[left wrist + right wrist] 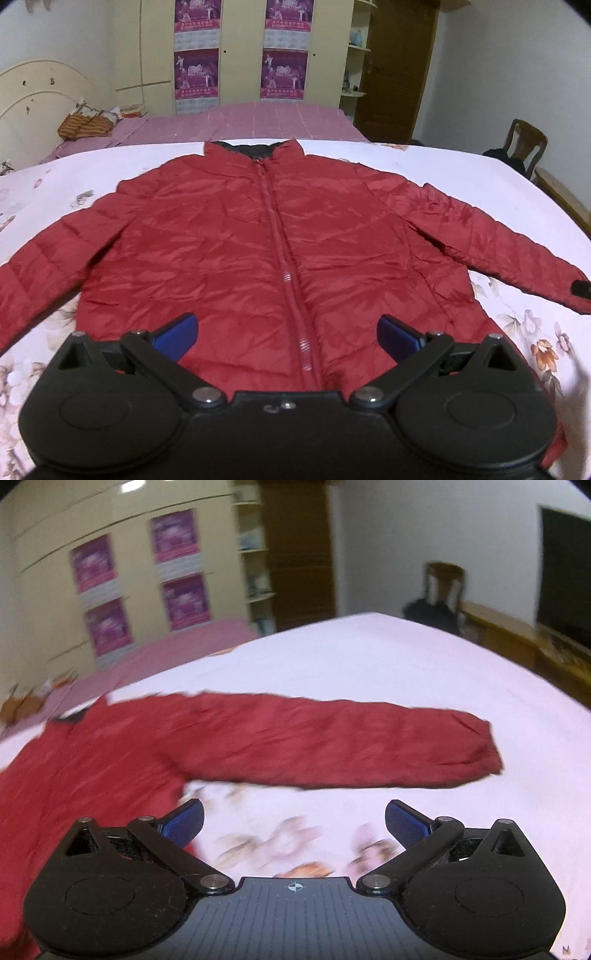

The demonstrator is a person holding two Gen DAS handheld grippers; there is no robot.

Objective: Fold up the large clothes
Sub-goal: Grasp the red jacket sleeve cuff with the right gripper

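A red puffer jacket [266, 236] lies flat and zipped, front side up, on a bed covered by a pale floral sheet [480, 177]. The left gripper [287, 338] hangs above the jacket's hem, its blue-padded jaws spread wide with nothing between them; the zipper [291, 295] runs straight ahead from the gap between the jaws up to the dark-lined collar [255, 149] at the far end. Both sleeves are spread outward: one extends left of the jaws toward the frame edge, the other reaches right, ending in a dark cuff [580, 288].

The right gripper [294, 825] is also wide open and empty, held over bare sheet just beside the jacket's body. Ahead of its jaws the right sleeve [332, 742] stretches crosswise, its cuff end off to the right; the jacket body fills the space left of the jaws. This view is blurred, so fine detail is hard to make out.

Beyond the jacket, past the far edge of the floral sheet, a pink checked bedspread [258, 122] continues toward a cream wardrobe [240, 48] hung with purple posters [197, 72]. A striped bundle [85, 123] sits by the headboard [40, 92] far left; a wooden chair [524, 142] with dark cloth stands far right beside a brown door [395, 66]. Nothing lies on the jacket or between either set of jaws and the fabric.
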